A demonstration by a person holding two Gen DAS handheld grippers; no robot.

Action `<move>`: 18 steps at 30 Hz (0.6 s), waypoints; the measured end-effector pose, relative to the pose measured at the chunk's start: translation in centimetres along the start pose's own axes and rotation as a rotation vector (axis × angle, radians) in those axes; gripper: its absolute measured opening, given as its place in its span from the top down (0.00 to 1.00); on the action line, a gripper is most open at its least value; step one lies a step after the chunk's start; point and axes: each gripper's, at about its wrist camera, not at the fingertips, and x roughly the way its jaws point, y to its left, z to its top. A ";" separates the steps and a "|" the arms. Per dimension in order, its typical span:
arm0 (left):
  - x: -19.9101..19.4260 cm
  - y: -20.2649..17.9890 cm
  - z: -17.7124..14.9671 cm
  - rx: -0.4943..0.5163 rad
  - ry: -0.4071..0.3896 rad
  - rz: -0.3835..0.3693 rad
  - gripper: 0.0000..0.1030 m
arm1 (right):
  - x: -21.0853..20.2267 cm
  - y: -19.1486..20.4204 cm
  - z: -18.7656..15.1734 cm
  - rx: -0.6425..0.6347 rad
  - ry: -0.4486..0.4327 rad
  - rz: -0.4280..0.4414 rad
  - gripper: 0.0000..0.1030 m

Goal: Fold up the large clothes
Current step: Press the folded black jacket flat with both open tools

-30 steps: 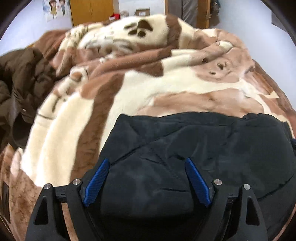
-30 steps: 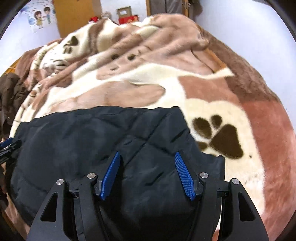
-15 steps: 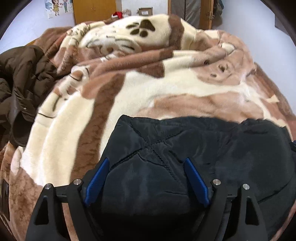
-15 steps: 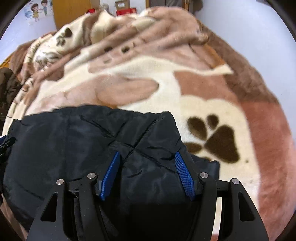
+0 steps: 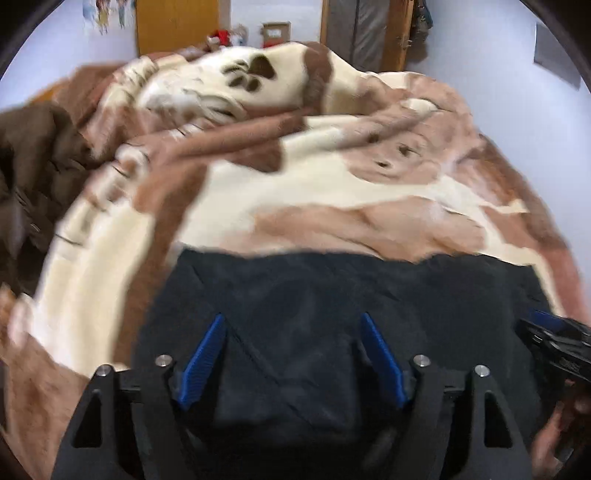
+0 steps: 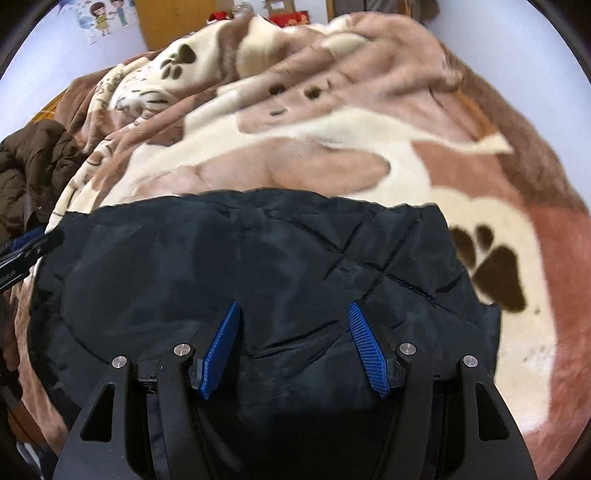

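A black quilted jacket (image 5: pixel 332 295) lies folded on the brown and cream paw-print blanket (image 5: pixel 295 192). It also shows in the right wrist view (image 6: pixel 221 266). My left gripper (image 5: pixel 293 325) is open over the jacket's left part, its blue pads wide apart with nothing between them. My right gripper (image 6: pixel 293 314) is open over the jacket's right part, also empty. The right gripper shows at the right edge of the left wrist view (image 5: pixel 554 343). The left gripper shows at the left edge of the right wrist view (image 6: pixel 26 247).
A dark brown jacket (image 5: pixel 29 177) is heaped at the bed's left side, also seen in the right wrist view (image 6: pixel 29 166). The blanket (image 6: pixel 369 147) is bunched up at the far end. Wooden doors (image 5: pixel 177 26) and white walls stand behind.
Both grippers have lifted and tilted up, so more of the far wall and doors shows. The jacket's far edge now lies flatter and straighter. Both grippers stay open.
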 end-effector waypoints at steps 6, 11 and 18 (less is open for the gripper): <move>-0.8 -5.6 -1.3 0.090 -0.007 -0.136 0.26 | -3.5 1.0 -1.2 -0.023 -0.075 -0.013 0.40; 3.3 -7.9 -2.0 0.109 0.071 -0.103 0.22 | -4.8 -0.3 -3.0 -0.017 -0.091 -0.042 0.40; 0.5 -6.1 -1.9 0.091 0.025 -0.098 0.20 | -6.3 -2.6 -3.8 0.035 -0.108 -0.047 0.40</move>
